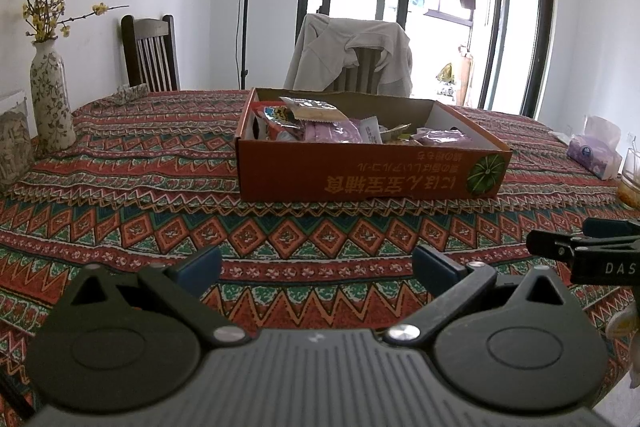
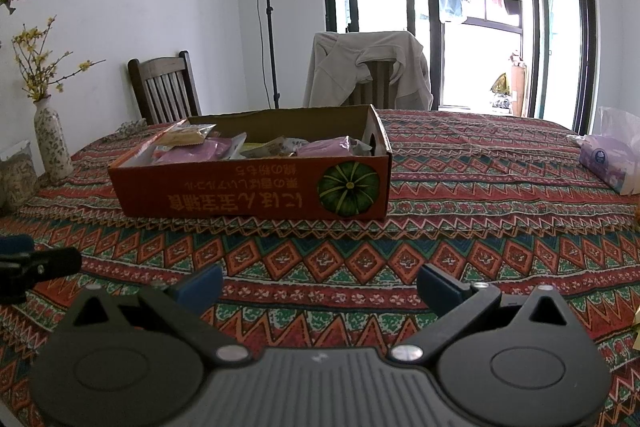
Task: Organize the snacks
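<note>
**Both tools idle, snack box ahead**

Left wrist view. Nearest: left tool (image 1: 316, 263), blue pads spread wide, nothing between them, hovering low over patterned tablecloth (image 1: 120, 195) on the table. Farther out, centre: orange cardboard box (image 1: 372, 173), open-topped, resting on the cloth well apart from the tool. Inside: snacks (image 1: 332, 129), a loose heap of purple, silver and tan wrappers, crowded toward left and middle; bare white wall showing at right end. Box face printed upside down from this side: yellow Japanese characters beside a green pumpkin picture; not legible enough to transcribe. At right edge: right tool (image 1: 560, 245) side-on, letters "DAS" readable on its body, rest cut off. Tissue pack (image 1: 592, 155) far right; floral vase (image 1: 50, 99) with yellow sprigs far left.

Right wrist view. Nearest: right tool (image 2: 320, 287), pads likewise parted, empty. Same box (image 2: 256, 187) ahead and left of centre, pumpkin picture at its right end. Left tool (image 2: 36, 263) only partly seen at left edge. No loose packets seen on the cloth.

Step, as judged: either start or close of sorting; snacks all in box, none gripped. Next move likely calls for reaching over the near wall, descending onto one top wrapper, pinching lightly; crinkly packets may slip.
</note>
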